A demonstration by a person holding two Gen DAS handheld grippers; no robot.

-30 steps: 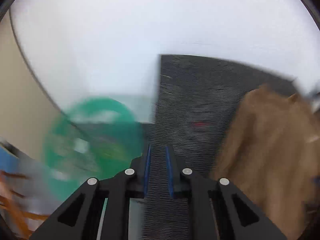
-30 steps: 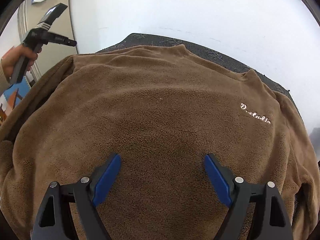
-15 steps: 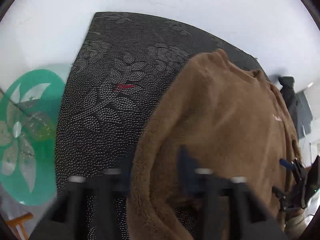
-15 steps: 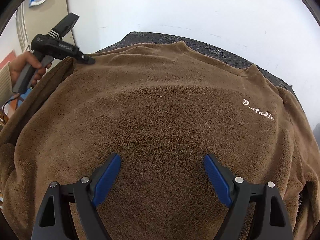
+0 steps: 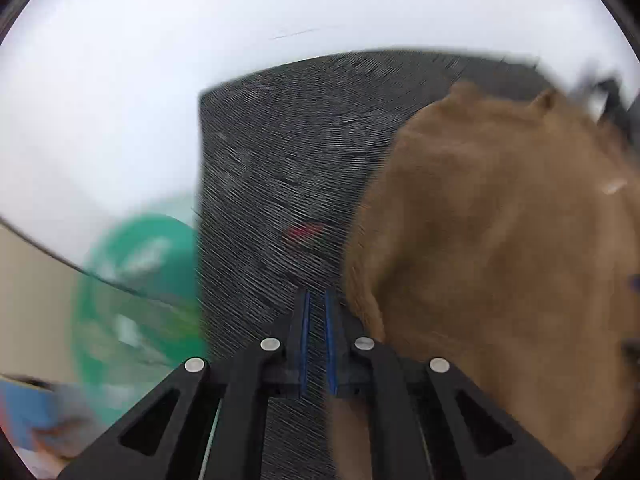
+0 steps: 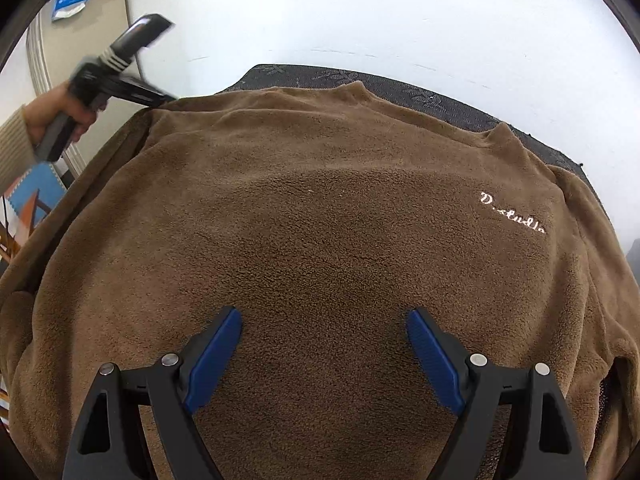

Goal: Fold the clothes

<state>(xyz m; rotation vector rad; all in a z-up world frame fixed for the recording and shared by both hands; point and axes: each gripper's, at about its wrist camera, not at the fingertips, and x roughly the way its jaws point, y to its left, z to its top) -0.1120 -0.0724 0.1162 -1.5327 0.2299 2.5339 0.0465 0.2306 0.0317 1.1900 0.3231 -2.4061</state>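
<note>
I see a soft brown fleece sweater (image 6: 320, 240) lying flat on a dark mat with a flower pattern (image 6: 440, 98). The mat sits on a white table (image 6: 360, 12). The sweater covers most of the mat, and only a thin strip of mat shows past its far edge. There is small white writing (image 6: 512, 214) stitched on the sweater, on the right side of my right camera's picture.

My right gripper (image 6: 324, 332) hovers over the middle of the sweater. Its two blue fingers (image 6: 214, 356) are spread wide apart, with nothing between them. I cannot tell if the tips touch the fleece.

My left gripper (image 5: 315, 312) is over the bare part of the mat, just beside the sweater's edge. Its fingers are very close together, with only a thin slit between them. Nothing is held in that slit. This picture is blurry. A small red mark (image 5: 302, 233) shows on the mat ahead of the fingers. A round green thing (image 5: 136, 308) sits to the left of the mat, and it is too smeared for me to say what it is.

In my right camera's picture, the left gripper shows at the far left corner of the sweater, held in a hand (image 6: 52, 118) with a tan knitted cuff.
</note>
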